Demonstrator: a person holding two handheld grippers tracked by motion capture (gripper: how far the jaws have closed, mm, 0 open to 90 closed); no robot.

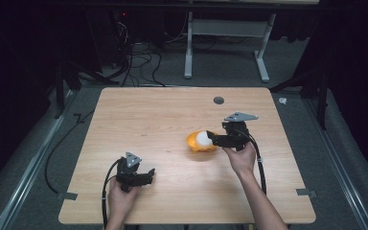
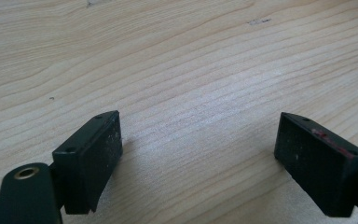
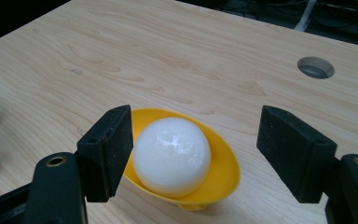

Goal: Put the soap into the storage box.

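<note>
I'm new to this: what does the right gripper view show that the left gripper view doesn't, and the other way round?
Right gripper view: a white ball in a yellow bowl, just beyond the open right gripper, and a round hole in the tabletop. Left gripper view: the left gripper open over bare wood, with a red smear on one jaw. Both: the light wooden table and a pair of black jaws standing apart.

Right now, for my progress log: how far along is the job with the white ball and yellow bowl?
Done: the white ball sits in the yellow bowl. In hand: the right gripper straddles the ball, jaws open, no grip yet. The left gripper rests open over bare table. Left, probably: closing on ball or bowl and moving it.
</note>
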